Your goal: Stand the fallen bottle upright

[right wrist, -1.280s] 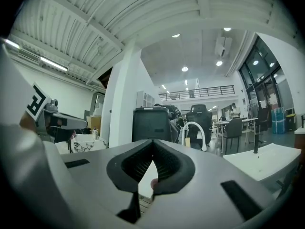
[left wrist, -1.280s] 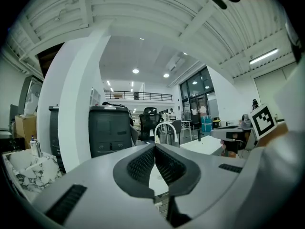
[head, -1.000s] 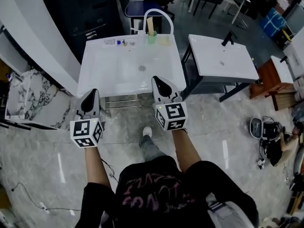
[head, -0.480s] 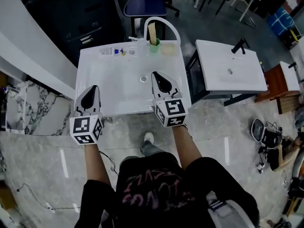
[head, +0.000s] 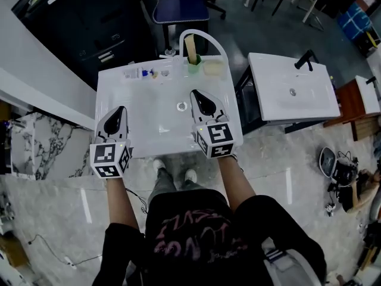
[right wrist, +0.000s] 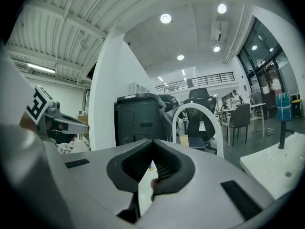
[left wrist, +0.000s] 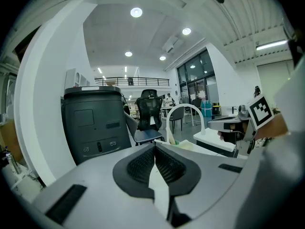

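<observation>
The fallen bottle [head: 140, 73] is lying on its side along the far edge of the white desk [head: 149, 115], near the far left corner. It is showing a blue end and is too small to make out further. Just beside it a few tiny items are sitting. Further along the far edge a green cup [head: 191, 64] is holding a pale stick under an arched white faucet [head: 205, 37], with a yellowish pad [head: 212, 68] next to it. A drain [head: 181, 106] is sitting mid-desk.

The left hand-held gripper [head: 119, 113] is hanging over the near left corner, clenched with its pads meeting and nothing between them. The right hand-held gripper [head: 198, 95] is pointing past the drain towards the far edge, likewise clenched and empty. Both are staying well apart from the bottle, with bare desk between.

Beyond the far edge a black cabinet [head: 89, 22] and a blue chair [head: 178, 8] are standing. A second white basin [head: 286, 100] is standing to the right.
</observation>
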{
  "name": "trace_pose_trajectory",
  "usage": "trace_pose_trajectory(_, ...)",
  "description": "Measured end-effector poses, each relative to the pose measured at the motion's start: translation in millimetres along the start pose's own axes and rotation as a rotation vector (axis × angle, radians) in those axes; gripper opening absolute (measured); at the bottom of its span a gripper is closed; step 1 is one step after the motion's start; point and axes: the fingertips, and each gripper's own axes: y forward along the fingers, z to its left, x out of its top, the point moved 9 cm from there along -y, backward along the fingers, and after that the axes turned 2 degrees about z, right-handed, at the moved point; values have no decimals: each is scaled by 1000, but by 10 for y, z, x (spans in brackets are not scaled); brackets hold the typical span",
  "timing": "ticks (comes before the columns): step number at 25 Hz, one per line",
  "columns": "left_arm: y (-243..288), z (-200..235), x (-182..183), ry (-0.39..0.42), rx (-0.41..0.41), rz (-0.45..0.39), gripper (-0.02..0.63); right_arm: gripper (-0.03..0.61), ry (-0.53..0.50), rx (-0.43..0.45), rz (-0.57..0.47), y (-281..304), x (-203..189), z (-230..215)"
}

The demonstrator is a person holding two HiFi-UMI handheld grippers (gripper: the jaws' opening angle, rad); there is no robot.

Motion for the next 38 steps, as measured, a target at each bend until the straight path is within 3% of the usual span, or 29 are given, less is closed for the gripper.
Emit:
trace_pose_trajectory(9,606,286,53,19,-70,12,18,14,6,-54,17,465,-2,-139)
trace_pose_trajectory(16,1245,618,-65,83,-163,89,18,14,21,-111,72,929,-156,-171)
trace_pose_trajectory(23,1956,747,-256,292,-304,235,22,14,19,-154,138,1270,-381,-219)
trace_pose_trajectory(26,2248,770,-369,360,-360,284,126,14,43,-182,165,1350,-512,-256)
trace_pose_trajectory(33,2920,780,-648,591,-454,411,163,14,63,-228,228,1466,-774,-364)
trace_pose_trajectory(38,3383,762,-860,772,-542,571,195,14,69,-255,270,1497,-945,-404)
